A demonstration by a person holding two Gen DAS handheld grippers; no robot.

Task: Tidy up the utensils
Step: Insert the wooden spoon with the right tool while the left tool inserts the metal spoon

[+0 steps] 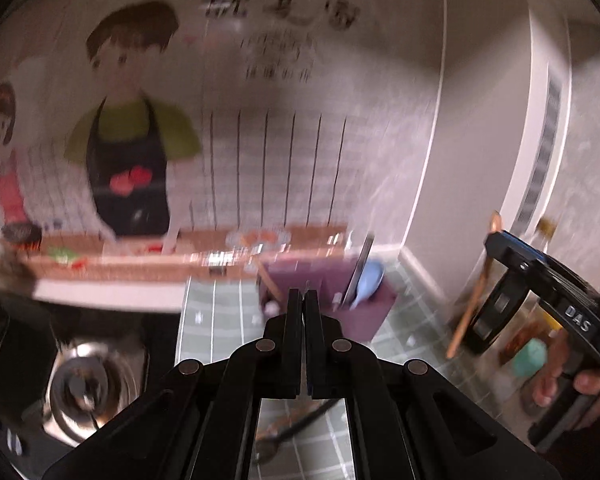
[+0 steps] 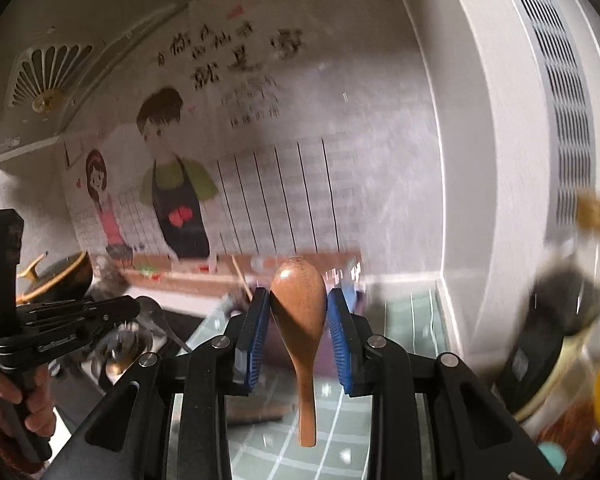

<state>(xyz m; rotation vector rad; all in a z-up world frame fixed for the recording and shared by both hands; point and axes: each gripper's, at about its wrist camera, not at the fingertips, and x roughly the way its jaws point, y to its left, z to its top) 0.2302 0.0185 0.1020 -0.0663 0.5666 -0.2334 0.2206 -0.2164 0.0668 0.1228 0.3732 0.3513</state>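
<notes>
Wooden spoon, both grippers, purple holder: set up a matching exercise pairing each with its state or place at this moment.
Things:
1. wooden spoon
2. left gripper
3. right gripper
4. purple holder

States:
A. jaws shut, nothing between them
B. stands on the green tiled counter, utensils inside
C. bowl up, handle hanging down
D. blue pads closed on a spoon's bowl

Pairs: 1-C, 2-A, 3-D, 4-B

Brown wooden spoon (image 2: 298,312) between blue ribbed pads (image 2: 340,344). At twelve o'clock, purple box (image 1: 340,292) holding a pale blue spoon (image 1: 368,280), on green-grey tiled counter (image 1: 220,320) with white lines.
</notes>
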